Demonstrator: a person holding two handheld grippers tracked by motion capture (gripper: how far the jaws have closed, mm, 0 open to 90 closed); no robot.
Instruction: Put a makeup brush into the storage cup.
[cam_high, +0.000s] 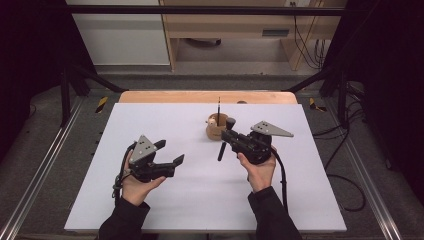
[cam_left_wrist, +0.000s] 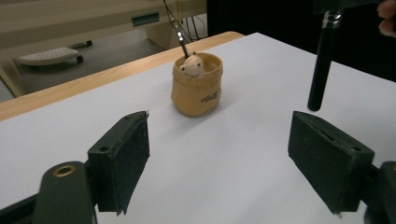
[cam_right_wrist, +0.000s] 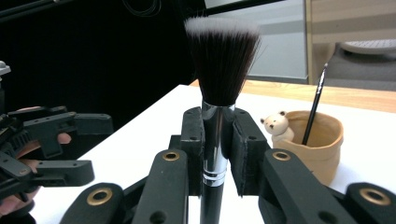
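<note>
Right now the right gripper (cam_right_wrist: 215, 140), centre frame, is clamped on a makeup brush (cam_right_wrist: 219, 74), bristles up; the left gripper (cam_left_wrist: 219, 149) gapes wide and empty, facing the tan cup (cam_left_wrist: 197, 85).

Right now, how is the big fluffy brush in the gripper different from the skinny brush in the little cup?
The makeup brush is thick, with a wide fluffy head and a shiny metal collar; the thin brush is a slim dark stick. The makeup brush is clamped upright, bristles up, in the right gripper above the table; the thin brush leans inside the tan cup beside a small bear figure. Both have dark handles.
</note>
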